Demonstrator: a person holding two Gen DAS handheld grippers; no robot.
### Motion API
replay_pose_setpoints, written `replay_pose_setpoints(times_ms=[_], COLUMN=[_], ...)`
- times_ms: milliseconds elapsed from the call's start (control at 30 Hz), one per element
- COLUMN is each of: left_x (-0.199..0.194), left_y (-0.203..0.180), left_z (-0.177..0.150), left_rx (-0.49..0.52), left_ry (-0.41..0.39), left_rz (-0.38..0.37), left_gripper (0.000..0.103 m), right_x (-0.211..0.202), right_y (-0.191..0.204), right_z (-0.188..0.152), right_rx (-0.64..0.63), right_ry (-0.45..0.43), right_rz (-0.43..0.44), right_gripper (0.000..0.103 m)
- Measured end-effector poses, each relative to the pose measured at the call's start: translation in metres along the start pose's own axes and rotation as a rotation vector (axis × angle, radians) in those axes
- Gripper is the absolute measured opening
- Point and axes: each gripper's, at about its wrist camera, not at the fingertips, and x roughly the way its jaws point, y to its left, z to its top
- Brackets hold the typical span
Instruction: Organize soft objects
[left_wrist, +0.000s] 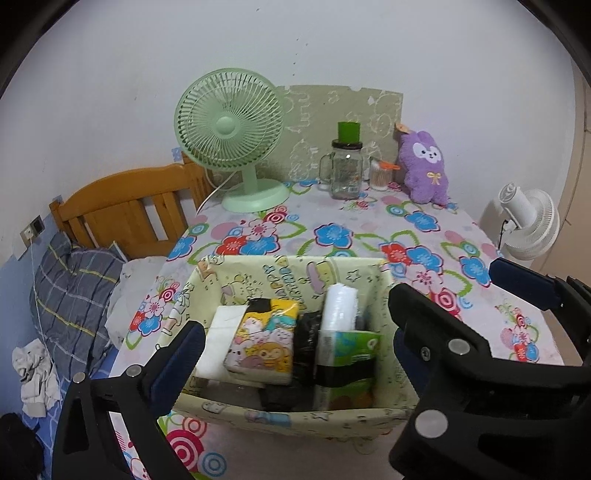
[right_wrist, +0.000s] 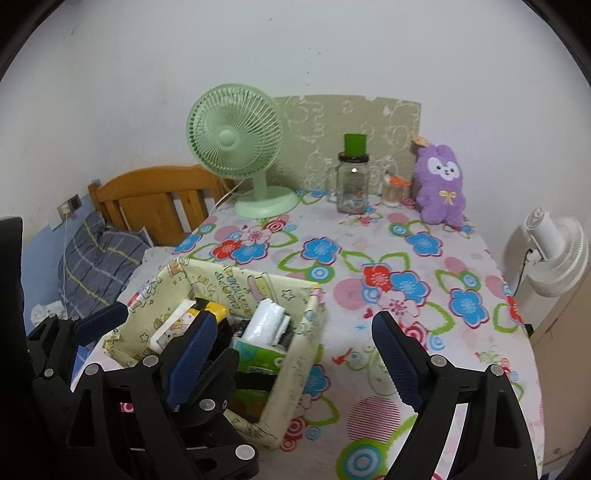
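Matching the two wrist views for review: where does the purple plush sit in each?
Left wrist: purple plush at upper right, against the wall at the table's far edge.
Right wrist: plush at upper right, same spot.
Shared landmark: the glass jar just left of it.

Left tool (left_wrist: 295, 343): matte black plastic frame with angular, triangular cut-out arms, round silver rivets at the pivots and one small dark screw on the right arm. Fingers (left_wrist: 184, 347) are faced with dark blue ribbed pads. Right tool (right_wrist: 295, 354): same black linkage build, silver rivets along each arm, blue pads (right_wrist: 397, 360) with a toothed, serrated edge.
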Motion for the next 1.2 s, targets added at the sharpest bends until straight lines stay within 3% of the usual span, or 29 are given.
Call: replay_pose_setpoints(times_ms=[500,1200], left_x=[-0.043,-0.113], left_y=[-0.035,-0.062], left_z=[0.008,-0.001], left_rx=[0.023,-0.003], left_ry=[-0.075,-0.192], left_rz=[-0.03,-0.031], left_gripper=[0.103,0.103], right_x=[-0.06,-0.157], right_y=[-0.038,-0.098], right_z=[-0.001,-0.023], right_rx=[0.046,0.131], right_ry=[-0.095,-0.234], right_rz=[-0.083,-0.205], right_gripper=[0.09,0.099])
